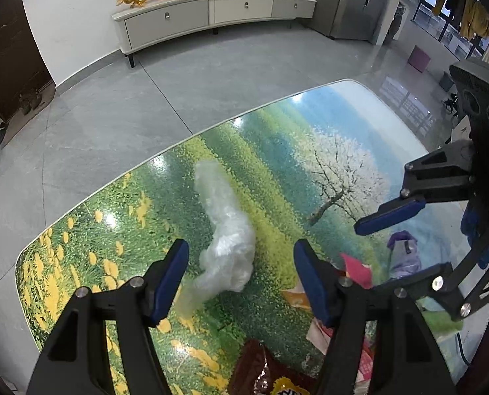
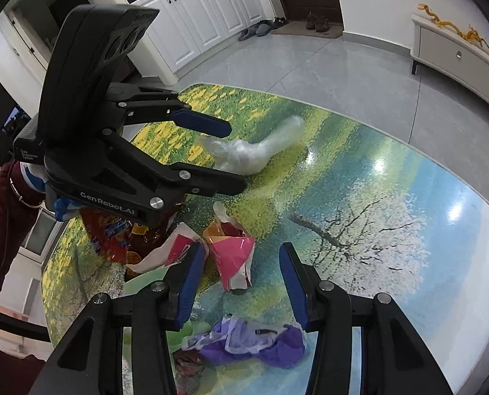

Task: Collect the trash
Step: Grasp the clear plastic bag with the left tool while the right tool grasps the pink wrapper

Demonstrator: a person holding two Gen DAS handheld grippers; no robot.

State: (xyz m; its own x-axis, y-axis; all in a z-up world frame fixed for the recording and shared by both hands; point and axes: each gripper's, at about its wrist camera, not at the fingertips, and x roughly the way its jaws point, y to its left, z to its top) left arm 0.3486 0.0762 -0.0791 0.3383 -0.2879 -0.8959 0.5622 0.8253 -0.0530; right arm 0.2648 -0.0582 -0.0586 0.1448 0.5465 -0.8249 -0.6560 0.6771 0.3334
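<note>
A crumpled clear plastic bag [image 1: 226,237] [image 2: 257,151] lies on the landscape-printed table [image 1: 277,151]. My left gripper [image 1: 241,279] [image 2: 236,158] hovers open over it, the bag showing between and just beyond its blue pads without touching them. A pink wrapper [image 2: 233,256] [image 1: 356,270] and a purple plastic bag [image 2: 254,342] [image 1: 404,253] lie nearer the right side. My right gripper [image 2: 241,284] [image 1: 373,256] stands open above these two, with nothing gripped.
A red snack bag [image 2: 113,237], a white-and-pink wrapper [image 2: 175,250] and a brown snack bag [image 1: 264,372] crowd the table's near side. A dark red sleeve [image 2: 1,230] holds the left gripper. A low white cabinet [image 1: 211,13] stands across the grey floor.
</note>
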